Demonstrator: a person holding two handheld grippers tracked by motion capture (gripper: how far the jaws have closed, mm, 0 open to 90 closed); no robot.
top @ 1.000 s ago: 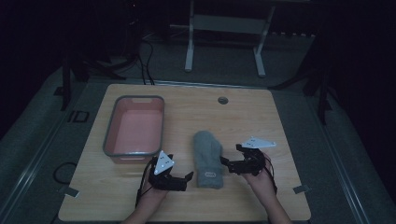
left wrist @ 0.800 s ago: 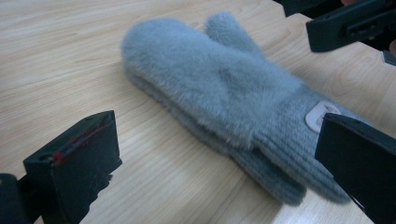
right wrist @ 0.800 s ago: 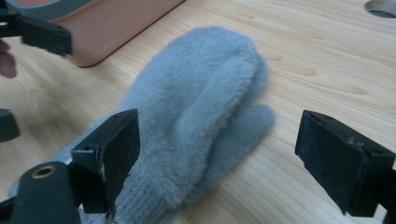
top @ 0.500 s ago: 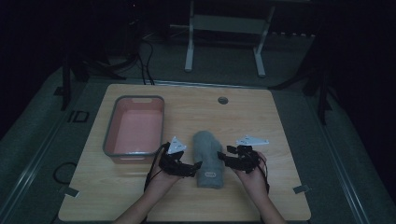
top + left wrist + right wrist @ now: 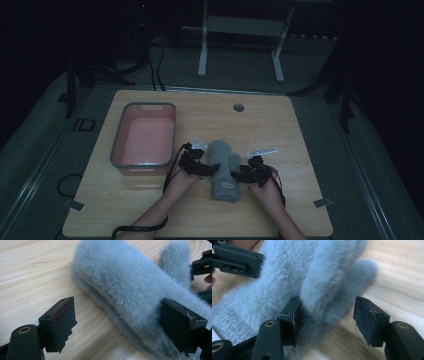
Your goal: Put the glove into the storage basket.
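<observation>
Pale wooden table (image 5: 300, 150) in a dim room, a pink bin (image 5: 144, 137) at its left. Just right of the bin lies a fluffy grey mitten (image 5: 222, 167), long axis running away from the person, fingertip end far, knit cuff near, thumb on its right. The left gripper (image 5: 209, 170) has been closing; its jaws stand apart, one against the mitten's left edge. The right gripper (image 5: 239, 175) has just widened; spread jaws straddle the right edge, one touching fur.

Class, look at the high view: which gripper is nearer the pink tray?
Left. The left gripper is just right of the pink tray; the right gripper sits beyond the grey mitten.
</observation>
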